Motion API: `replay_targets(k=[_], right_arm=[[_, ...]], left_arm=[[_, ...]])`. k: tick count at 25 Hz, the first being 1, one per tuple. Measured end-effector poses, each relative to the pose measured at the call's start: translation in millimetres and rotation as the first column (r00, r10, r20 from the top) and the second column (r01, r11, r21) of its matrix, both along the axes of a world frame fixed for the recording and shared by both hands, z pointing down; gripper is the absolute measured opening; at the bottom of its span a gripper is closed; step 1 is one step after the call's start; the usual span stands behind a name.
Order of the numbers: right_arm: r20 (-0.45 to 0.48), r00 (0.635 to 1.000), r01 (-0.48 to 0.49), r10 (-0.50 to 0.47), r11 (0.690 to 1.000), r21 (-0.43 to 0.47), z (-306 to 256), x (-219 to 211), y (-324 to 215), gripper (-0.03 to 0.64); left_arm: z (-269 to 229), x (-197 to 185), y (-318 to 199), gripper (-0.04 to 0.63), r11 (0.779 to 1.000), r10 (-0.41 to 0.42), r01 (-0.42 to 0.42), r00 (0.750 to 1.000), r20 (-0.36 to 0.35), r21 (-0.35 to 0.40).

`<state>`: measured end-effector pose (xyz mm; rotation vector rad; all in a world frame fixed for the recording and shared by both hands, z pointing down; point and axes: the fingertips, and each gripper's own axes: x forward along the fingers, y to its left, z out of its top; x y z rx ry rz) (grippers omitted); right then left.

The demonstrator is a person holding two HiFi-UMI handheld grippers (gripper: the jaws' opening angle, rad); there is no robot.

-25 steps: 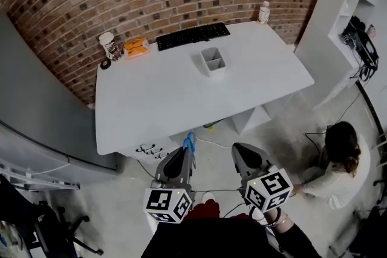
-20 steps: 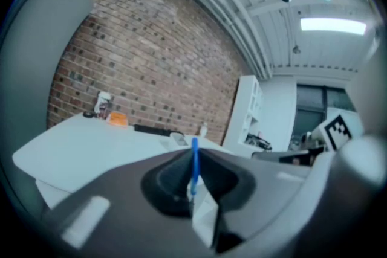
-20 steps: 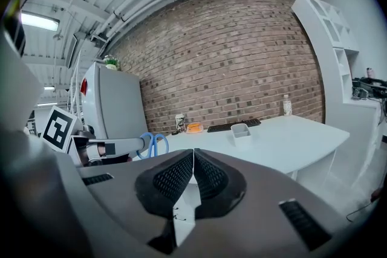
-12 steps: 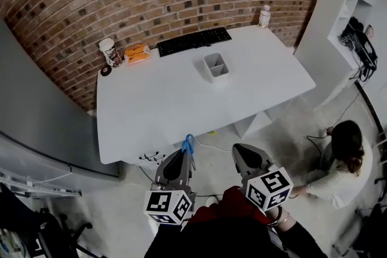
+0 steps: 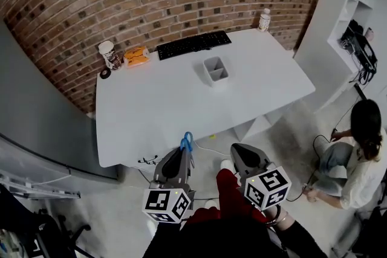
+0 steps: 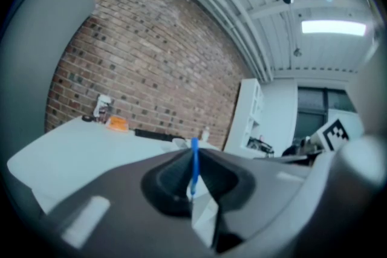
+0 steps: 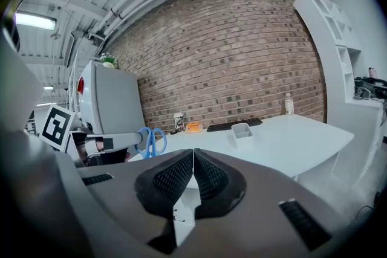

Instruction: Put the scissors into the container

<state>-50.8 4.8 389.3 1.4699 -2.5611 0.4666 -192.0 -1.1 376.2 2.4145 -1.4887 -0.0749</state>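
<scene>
Your red-clad leg (image 5: 228, 190) has swung forward between the two tongs since a moment ago, and the seated person (image 5: 361, 151) at the right has shifted. You hold both tongs low before your body, side by side, pointing at the white surface (image 5: 157, 112) but short of its near edge. The left tongs (image 5: 181, 155) are clenched on the scissors (image 5: 187, 142), blue handles poking past the tips, the right tongs (image 5: 237, 151) are pressed together on nothing, and the container (image 5: 216, 69) stands well apart, mid-surface.

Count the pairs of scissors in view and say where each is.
1. The blue-handled scissors are clamped in the left gripper, short of the white table's near edge. None shows on the table; the container's inside is only partly visible.
</scene>
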Motion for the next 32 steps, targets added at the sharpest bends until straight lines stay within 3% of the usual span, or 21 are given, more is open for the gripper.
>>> replay_targets(k=[10, 32], right_arm=[[0.019, 1.000, -0.012, 0.012, 1.000, 0.004, 3, 21, -41, 0.009], [0.030, 1.000, 0.002, 0.000, 0.997, -0.075, 31, 72, -163, 0.009]], left_arm=[[-2, 22, -43, 0.028, 1.000, 0.008, -0.008, 1.000, 0.007, 0.010], [18, 77, -168, 0.028, 0.999, -0.003, 0.004, 1.000, 0.021, -0.051]])
